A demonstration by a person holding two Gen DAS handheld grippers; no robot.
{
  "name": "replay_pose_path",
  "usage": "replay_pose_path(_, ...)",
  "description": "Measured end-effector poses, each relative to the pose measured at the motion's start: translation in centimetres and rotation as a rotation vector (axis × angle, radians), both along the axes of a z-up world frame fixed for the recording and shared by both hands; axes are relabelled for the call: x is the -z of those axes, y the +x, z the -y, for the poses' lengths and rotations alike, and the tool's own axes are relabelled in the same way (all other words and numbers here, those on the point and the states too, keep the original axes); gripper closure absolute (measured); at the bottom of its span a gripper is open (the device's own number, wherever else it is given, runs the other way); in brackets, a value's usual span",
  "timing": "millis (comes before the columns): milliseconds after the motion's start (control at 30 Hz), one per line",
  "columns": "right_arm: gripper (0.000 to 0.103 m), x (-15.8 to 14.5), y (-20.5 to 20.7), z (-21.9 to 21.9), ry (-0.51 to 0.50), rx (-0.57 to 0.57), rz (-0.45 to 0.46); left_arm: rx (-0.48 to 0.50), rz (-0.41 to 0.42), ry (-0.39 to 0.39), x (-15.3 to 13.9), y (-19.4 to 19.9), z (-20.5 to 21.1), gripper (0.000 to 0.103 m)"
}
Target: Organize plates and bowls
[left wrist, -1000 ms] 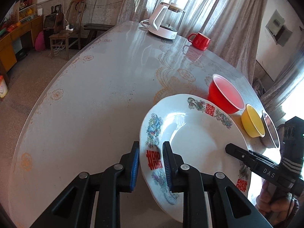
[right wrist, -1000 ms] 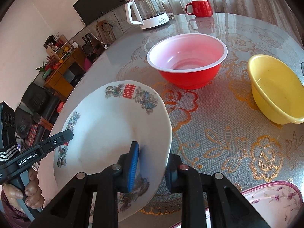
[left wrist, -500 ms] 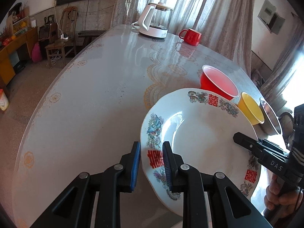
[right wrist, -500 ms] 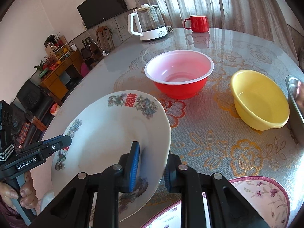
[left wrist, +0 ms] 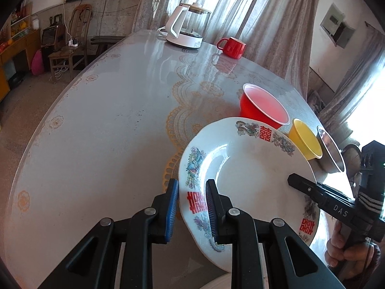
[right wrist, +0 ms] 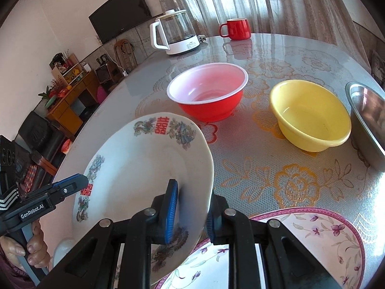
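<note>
A white plate [left wrist: 250,175] with red characters and bird patterns is held above the table between both grippers. My left gripper [left wrist: 191,207] is shut on its left rim. My right gripper [right wrist: 191,208] is shut on its opposite rim, and the plate [right wrist: 144,168] tilts up in that view. A red bowl [right wrist: 209,94], a yellow bowl [right wrist: 310,115] and a steel bowl [right wrist: 368,118] stand in a row on the table. A pink-rimmed floral plate [right wrist: 300,245] lies under my right gripper.
A white electric kettle [right wrist: 174,35] and a red mug [right wrist: 237,29] stand at the far side of the round glass-topped table [left wrist: 108,120]. A chair [left wrist: 69,48] and cabinets stand beyond the table's left edge.
Both grippers have lifted the white plate higher and drawn it back toward me. The bowls now sit farther off. The pink-rimmed plate has come into the right wrist view.
</note>
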State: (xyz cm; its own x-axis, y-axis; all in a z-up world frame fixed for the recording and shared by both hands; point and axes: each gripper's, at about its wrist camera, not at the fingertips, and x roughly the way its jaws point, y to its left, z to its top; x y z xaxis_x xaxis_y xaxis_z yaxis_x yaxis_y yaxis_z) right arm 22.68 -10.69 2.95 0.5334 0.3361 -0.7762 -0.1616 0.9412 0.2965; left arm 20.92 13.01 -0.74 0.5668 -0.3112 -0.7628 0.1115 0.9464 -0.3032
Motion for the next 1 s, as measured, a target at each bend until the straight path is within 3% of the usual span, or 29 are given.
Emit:
replay_pose_path(133, 0.082, 0.4, -0.2, 0.2, 0.004, 0.003, -0.009, 0.005, -0.038, -0.057, 0.7, 0.9, 0.0, 0.074)
replay_pose_path(300, 0.080, 1.0, 0.0, 0.3, 0.004, 0.006, -0.027, 0.019, -0.026, 0.028, 1.1, 0.7, 1.6, 0.075)
replay_pose_path(433, 0.079, 1.0, 0.0, 0.3, -0.009, 0.011, -0.024, 0.000, -0.021, 0.003, 0.9, 0.4, 0.9, 0.081)
replay_pose_path(1000, 0.079, -1.6, -2.8, 1.7, -0.005, 0.016, 0.042, 0.027, 0.053, 0.023, -2.3, -2.6, 2.1, 0.081)
